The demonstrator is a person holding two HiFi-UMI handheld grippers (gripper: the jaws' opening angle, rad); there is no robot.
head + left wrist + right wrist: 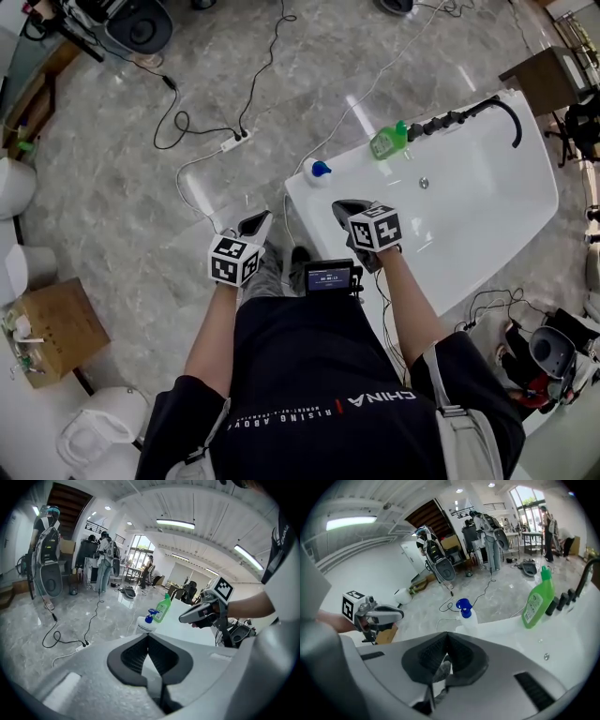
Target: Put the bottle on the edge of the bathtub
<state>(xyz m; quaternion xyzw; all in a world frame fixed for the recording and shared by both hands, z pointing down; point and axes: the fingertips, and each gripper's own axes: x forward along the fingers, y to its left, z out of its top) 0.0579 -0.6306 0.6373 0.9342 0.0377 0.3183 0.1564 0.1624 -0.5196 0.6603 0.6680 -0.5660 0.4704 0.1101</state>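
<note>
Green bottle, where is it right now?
In the head view, the green bottle stands on the far rim of the bathtub, upper right of centre, between the blue-capped white bottle and the black taps.

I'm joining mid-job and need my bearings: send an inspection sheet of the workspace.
Surface: white bathtub, two bottles on its rim.
Job's things: green bottle stands on the far rim by the black taps; blue-capped bottle stands on the rim's corner.
Clutter: cardboard box on the floor at left.
Grippers: left gripper shut, empty, over the floor; right gripper shut, empty, over the tub.
Cables: several trail over the floor to a power strip.
Surroundings: grey stone floor; people stand across the room.
</note>
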